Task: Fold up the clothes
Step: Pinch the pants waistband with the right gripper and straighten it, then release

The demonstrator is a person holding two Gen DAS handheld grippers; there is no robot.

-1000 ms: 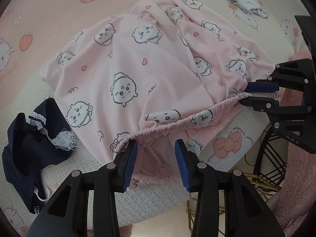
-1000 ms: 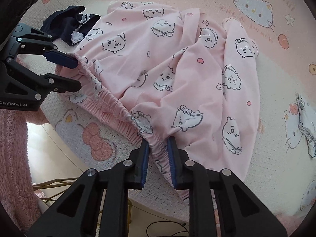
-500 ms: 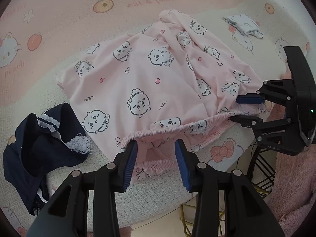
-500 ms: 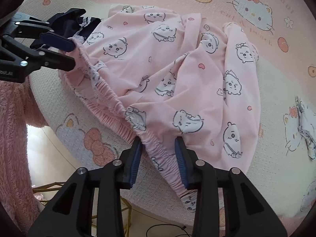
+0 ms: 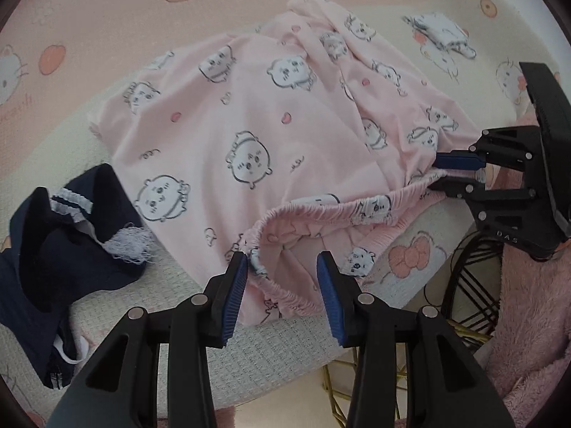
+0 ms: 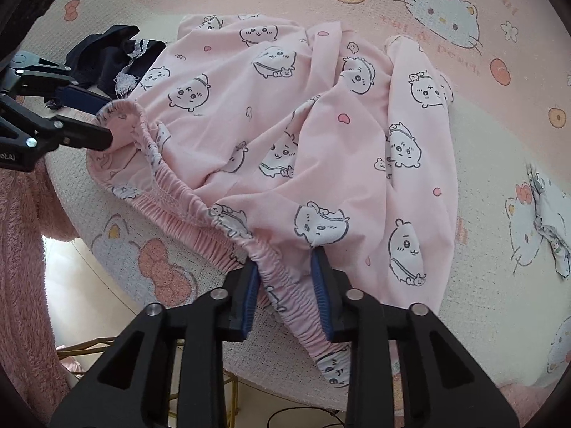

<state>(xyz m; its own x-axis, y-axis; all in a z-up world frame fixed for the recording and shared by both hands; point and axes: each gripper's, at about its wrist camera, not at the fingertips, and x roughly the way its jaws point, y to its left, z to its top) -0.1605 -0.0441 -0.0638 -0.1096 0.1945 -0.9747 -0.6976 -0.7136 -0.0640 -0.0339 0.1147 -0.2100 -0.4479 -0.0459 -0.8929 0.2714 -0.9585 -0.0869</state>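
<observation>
Pink pyjama trousers [image 5: 249, 135] with white cartoon faces lie spread on the blanket, their elastic waistband [image 5: 321, 210] toward me. In the right wrist view the trousers [image 6: 285, 142] fill the middle. My left gripper [image 5: 282, 267] is open with the waistband's left end lying between its blue pads; it also shows in the right wrist view [image 6: 107, 121]. My right gripper [image 6: 285, 274] is open, its pads astride the waistband's right end [image 6: 282, 274]; it shows in the left wrist view [image 5: 439, 174] at the right.
A dark navy garment [image 5: 64, 242] with white trim lies left of the trousers. A small white patterned cloth [image 5: 439, 32] lies at the far right. The Hello Kitty blanket [image 5: 107, 18] covers the surface. A fuzzy pink fabric [image 5: 528, 321] and gold wire frame [image 5: 464, 339] are below the edge.
My right gripper was shut on the waistband a second ago and has opened. Both grippers have drawn back a little and the waistband has sagged onto the blanket.
</observation>
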